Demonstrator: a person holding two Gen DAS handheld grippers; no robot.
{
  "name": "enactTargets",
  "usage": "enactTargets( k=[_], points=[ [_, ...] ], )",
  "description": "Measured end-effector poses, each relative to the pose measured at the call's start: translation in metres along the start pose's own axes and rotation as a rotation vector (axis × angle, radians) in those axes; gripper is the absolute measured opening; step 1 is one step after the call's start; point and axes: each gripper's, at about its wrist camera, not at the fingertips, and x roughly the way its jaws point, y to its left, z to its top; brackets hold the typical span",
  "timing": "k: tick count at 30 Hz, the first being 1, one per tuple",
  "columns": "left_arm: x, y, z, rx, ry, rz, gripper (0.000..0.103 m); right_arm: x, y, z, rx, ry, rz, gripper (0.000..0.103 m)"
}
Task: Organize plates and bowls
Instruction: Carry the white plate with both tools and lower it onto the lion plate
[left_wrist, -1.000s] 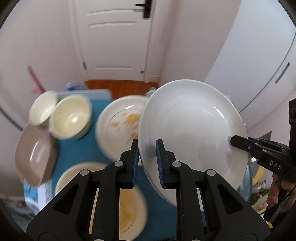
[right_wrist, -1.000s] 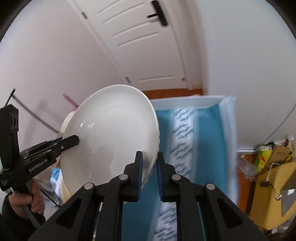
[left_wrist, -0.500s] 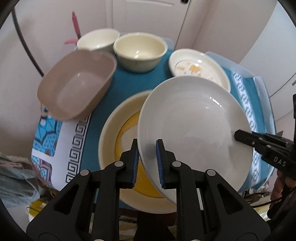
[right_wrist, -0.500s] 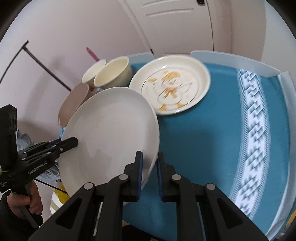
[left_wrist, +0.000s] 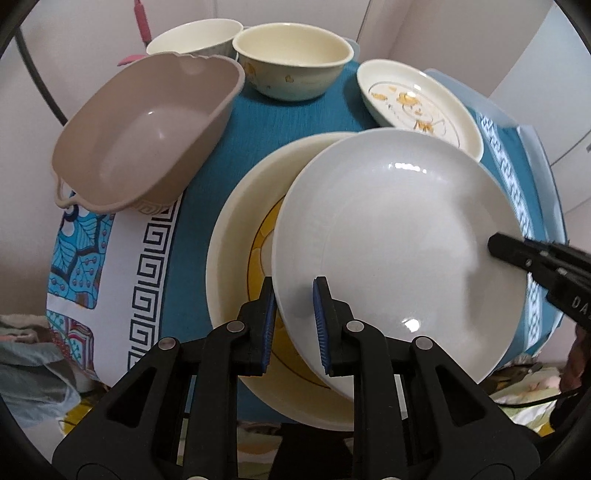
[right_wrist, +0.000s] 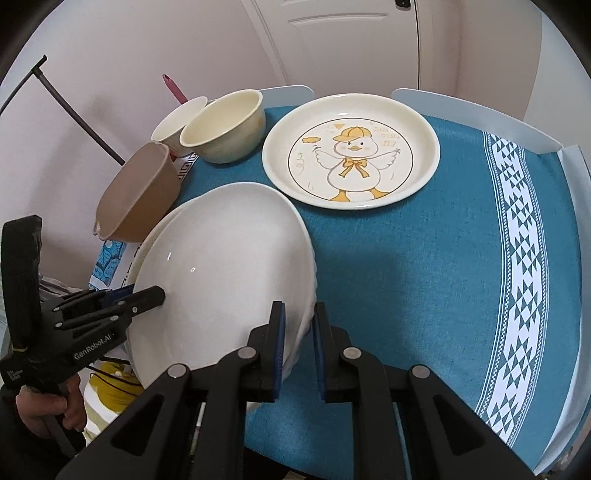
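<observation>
The plain white round ceramic plate (left_wrist: 399, 243) hangs tilted over the near-left part of the table, held by both tools at once. The left gripper (left_wrist: 293, 325) has its blue-padded fingers narrowed onto the plate's near rim, one pad above and one below. The right gripper (right_wrist: 297, 343) pinches the opposite edge the same way, its fingers drawn close around the rim. In the left wrist view the right tool's black tip reaches in over the plate from the right; in the right wrist view the left tool, with a hand (right_wrist: 48, 410) on its grip, comes in from the lower left.

Directly beneath the white plate lies a larger cream plate with a yellow design (left_wrist: 240, 236), showing past it on the left. I cannot tell whether the two touch.

Farther back sits a cream plate printed with a yellow-capped duck (right_wrist: 351, 149), flat on the cloth and apart from the held one. To the left of it stands a cream round bowl (right_wrist: 225, 127), and just behind that a second, paler cream bowl (right_wrist: 177, 122), the two set close together. Nearer, along the left edge, is a taupe rectangular dish with small handles (left_wrist: 147, 133), overhanging the table's edge.

All of it rests on a teal tablecloth with white geometric bands (right_wrist: 436, 266). A white panelled door (right_wrist: 351, 40) stands behind.
</observation>
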Motion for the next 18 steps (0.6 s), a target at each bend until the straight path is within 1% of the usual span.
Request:
enactTargets(
  k=[7,10,11,13,15,18],
  points=[
    [0.004,-0.008,0.001,0.065,-0.002,0.056,0.017,0.002,0.003,0.001,-0.013,-0.01,-0.026,0.013],
    [0.002,-0.014,0.002,0.11,-0.008,0.115,0.017,0.004,0.004,0.0,-0.023,-0.003,-0.038,0.013],
    [0.002,-0.016,0.001,0.124,-0.009,0.133,0.017,0.005,0.005,0.0,-0.024,0.001,-0.026,0.013],
    [0.0,-0.022,0.001,0.171,-0.015,0.198,0.017,0.009,0.007,-0.002,-0.032,0.012,-0.041,0.013],
    [0.0,-0.027,0.0,0.206,-0.023,0.245,0.017,0.011,0.009,-0.004,-0.032,0.017,-0.046,0.013],
    [-0.001,-0.027,0.0,0.217,-0.027,0.266,0.017,0.012,0.016,-0.007,-0.064,0.007,-0.081,0.013]
  ],
)
